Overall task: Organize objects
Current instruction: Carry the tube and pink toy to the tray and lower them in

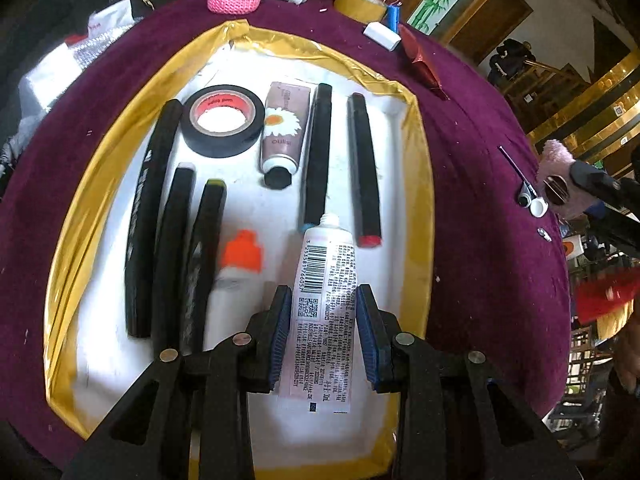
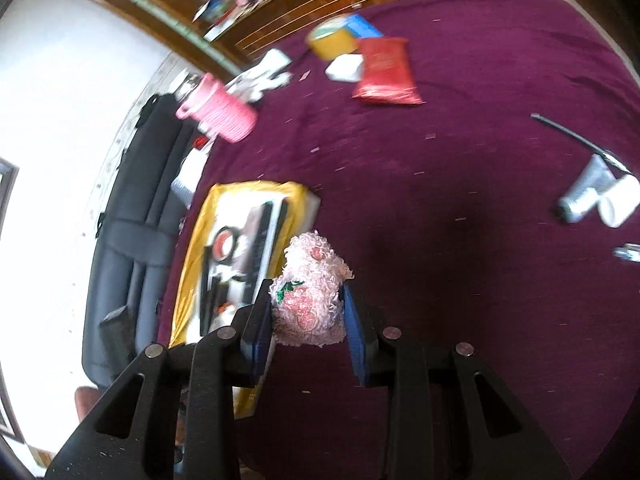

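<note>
I have the white tube (image 1: 322, 320) pinched in my left gripper (image 1: 323, 334), hanging over the near end of the gold-rimmed tray (image 1: 72, 240), not yet laid down. My right gripper (image 2: 308, 316) is clamped on a fluffy pink plush toy (image 2: 310, 292), held above the purple worktop (image 2: 460, 240) just beside the tray.

I judge the sorting well along. Already lying in the tray I count five black markers (image 1: 362, 168) in rough rows, one roll of black tape (image 1: 222, 120), one daisy-printed tube (image 1: 284, 128) and one small bottle with an orange cap (image 1: 240, 276).

Still loose on the worktop: one pink knitted holder (image 2: 218, 114), one yellow tape roll (image 2: 332, 40), one red packet (image 2: 386, 72), one white block (image 2: 344, 68), one small silver tube (image 2: 580, 192) with its white cap (image 2: 618, 204) beside it, and a thin dark stick (image 2: 572, 136). Those look to be what is left.
</note>
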`<state>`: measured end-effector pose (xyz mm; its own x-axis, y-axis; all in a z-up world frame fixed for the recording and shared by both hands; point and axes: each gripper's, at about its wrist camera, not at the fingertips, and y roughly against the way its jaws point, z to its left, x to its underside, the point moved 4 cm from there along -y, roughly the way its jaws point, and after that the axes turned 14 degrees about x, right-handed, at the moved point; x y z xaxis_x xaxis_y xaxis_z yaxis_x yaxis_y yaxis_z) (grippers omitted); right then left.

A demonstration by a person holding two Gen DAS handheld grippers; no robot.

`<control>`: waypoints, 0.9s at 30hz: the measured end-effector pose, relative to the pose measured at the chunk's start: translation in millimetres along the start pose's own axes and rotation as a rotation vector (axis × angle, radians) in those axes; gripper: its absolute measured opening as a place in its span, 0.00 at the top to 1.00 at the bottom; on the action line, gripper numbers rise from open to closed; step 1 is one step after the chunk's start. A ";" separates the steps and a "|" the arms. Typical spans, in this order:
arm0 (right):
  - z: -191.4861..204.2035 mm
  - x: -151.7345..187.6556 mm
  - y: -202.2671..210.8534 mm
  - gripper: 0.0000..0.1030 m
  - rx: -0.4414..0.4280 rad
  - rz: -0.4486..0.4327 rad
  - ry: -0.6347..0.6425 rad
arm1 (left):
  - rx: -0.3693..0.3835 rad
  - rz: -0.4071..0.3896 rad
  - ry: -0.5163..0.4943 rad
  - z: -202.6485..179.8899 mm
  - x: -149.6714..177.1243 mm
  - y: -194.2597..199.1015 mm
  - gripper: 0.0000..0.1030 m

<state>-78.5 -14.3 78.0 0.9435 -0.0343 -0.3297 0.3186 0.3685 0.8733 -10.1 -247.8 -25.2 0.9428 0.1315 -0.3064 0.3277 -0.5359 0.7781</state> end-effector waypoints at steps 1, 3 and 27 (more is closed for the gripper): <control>5.2 2.7 -1.2 0.70 -0.002 0.002 0.005 | 0.001 0.007 -0.003 1.8 -4.0 -3.4 0.73; 16.3 4.6 -6.1 0.70 -0.005 0.007 0.006 | 0.007 0.006 -0.012 2.9 -11.8 -7.3 0.74; 108.6 41.5 -77.0 0.70 0.007 0.164 0.133 | 0.022 -0.150 0.055 20.9 -14.6 85.2 0.52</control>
<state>-54.0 -145.0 35.9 0.9625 0.1486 -0.2270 0.1628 0.3529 0.9214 2.8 -312.8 34.1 0.8857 0.2562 -0.3872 0.4638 -0.5252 0.7135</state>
